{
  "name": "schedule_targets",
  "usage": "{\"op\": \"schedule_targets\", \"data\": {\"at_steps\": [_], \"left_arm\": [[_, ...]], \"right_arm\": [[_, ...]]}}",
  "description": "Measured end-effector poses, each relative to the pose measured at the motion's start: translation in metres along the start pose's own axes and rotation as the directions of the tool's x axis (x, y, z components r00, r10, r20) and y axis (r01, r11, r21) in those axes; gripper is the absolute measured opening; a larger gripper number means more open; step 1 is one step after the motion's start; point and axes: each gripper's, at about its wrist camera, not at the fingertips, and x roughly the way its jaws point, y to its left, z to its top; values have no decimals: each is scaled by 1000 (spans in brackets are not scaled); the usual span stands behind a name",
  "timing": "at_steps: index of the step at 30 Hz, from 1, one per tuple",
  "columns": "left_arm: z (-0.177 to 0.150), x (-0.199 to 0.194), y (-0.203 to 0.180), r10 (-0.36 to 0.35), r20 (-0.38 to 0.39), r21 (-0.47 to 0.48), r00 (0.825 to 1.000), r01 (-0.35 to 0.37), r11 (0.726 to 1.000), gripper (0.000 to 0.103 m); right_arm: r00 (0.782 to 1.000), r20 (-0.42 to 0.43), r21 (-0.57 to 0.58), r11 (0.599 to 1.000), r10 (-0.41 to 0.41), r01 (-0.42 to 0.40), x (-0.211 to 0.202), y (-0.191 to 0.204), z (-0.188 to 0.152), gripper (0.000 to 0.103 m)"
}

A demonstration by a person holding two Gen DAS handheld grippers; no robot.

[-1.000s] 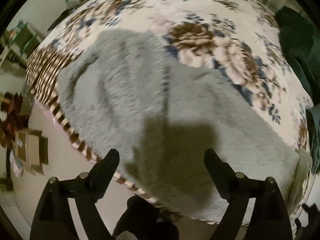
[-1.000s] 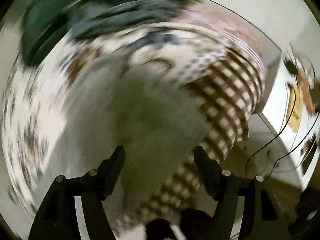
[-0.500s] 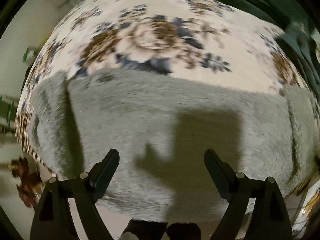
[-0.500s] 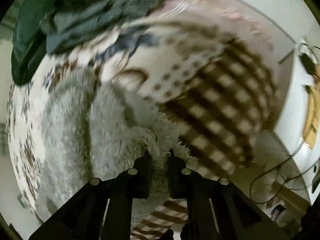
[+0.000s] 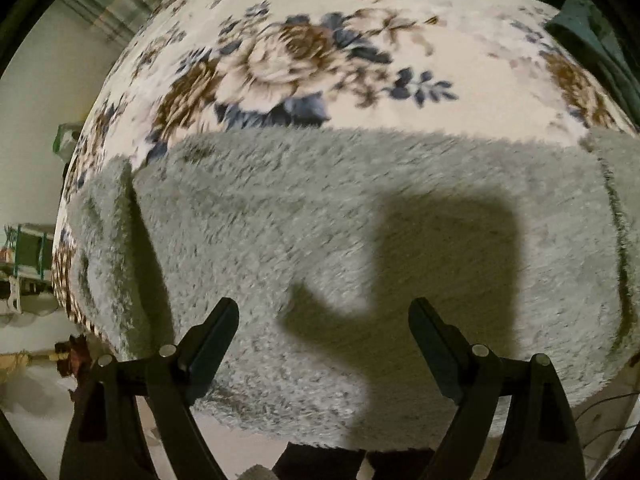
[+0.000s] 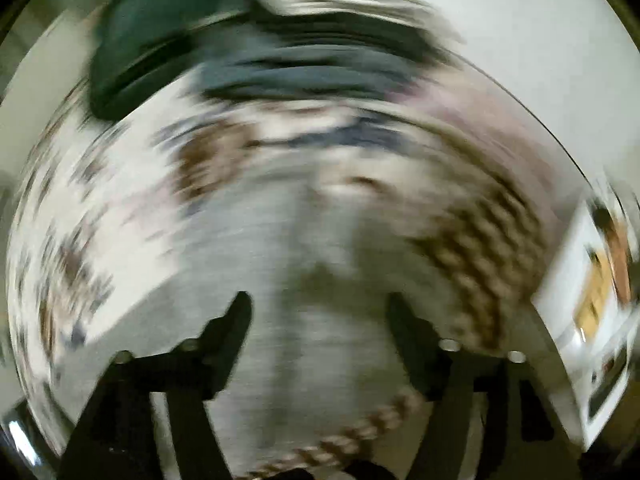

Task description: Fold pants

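surface: floral bedspread (image 5: 360, 68) | grey fuzzy pants (image 5: 340, 216) on it | bg: dark clothes pile (image 6: 280, 60)

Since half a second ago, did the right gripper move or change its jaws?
Yes. The right gripper had its jaws shut on the fluffy grey pants; now they stand open, empty, and the heavy blur across the floral bedspread shows it swinging.

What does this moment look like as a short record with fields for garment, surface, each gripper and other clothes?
garment: fuzzy grey pants, lying flat, folded over at one end
surface: floral bedspread
left gripper: jaws open, above the pants, holding nothing
right gripper: jaws open, holding nothing; view heavily motion-blurred
other clothes: dark green garment at the far edge of the bedspread
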Motion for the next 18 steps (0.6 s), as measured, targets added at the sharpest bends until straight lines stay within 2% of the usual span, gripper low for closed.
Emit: {"op": "schedule_targets", "data": {"at_steps": [1, 2, 4, 6, 7, 8, 9, 10, 11, 12, 14, 16, 17, 18], "left_arm": [[-1, 2, 2, 7, -7, -7, 1000, -7, 1000, 87], [-3, 4, 5, 13, -14, -14, 1000, -13, 1000, 87], [-4, 6, 9, 11, -20, -23, 1000, -12, 1000, 87], [-6, 9, 13, 22, -23, -24, 999, -23, 999, 87], [-6, 11, 15, 26, -25, -25, 999, -26, 999, 87], [-6, 12, 17, 30, -26, -27, 999, -30, 999, 87], [-6, 14, 20, 32, -28, -31, 999, -33, 999, 87], [-6, 16, 23, 32, -32, -37, 999, -33, 999, 87], [-6, 17, 25, 30, -36, -44, 999, -32, 999, 87], [-6, 18, 28, 26, -37, -51, 999, -28, 998, 87], [-6, 19, 31, 16, -41, -60, 999, -18, 998, 87], [-7, 21, 32, 7, -43, -63, 999, -10, 998, 87], [-7, 21, 33, 0, -44, -66, 999, -3, 998, 87], [-8, 22, 32, -7, -48, -66, 999, 4, 998, 87]], "right_arm": [[1000, 0, -62, 998, 10, -10, 6, 24, 1, 85], [1000, -6, -113, 993, 8, -9, 15, 45, 1, 85], [999, -39, -199, 980, -29, 21, 39, 80, -8, 85], [993, -59, -257, 963, -99, 81, 60, 102, -12, 84], [986, -68, -276, 952, -155, 130, 69, 106, -14, 81], [981, -78, -279, 949, -176, 148, 72, 101, -17, 72], [978, -88, -256, 953, -187, 159, 72, 91, -17, 42], [977, -95, -215, 962, -189, 166, 68, 75, -19, 26], [980, -99, -161, 975, -174, 156, 63, 56, -20, 23], [983, -97, -82, 985, -158, 150, 55, 32, -19, 17], [983, -93, 67, 984, -159, 166, 41, -21, -23, 15], [988, -128, 271, 956, -83, 116, 33, -88, -33, 15], [989, -144, 325, 942, -38, 83, 36, -106, -37, 15], [985, -163, 412, 911, 50, 22, 39, -131, -44, 17]]}}
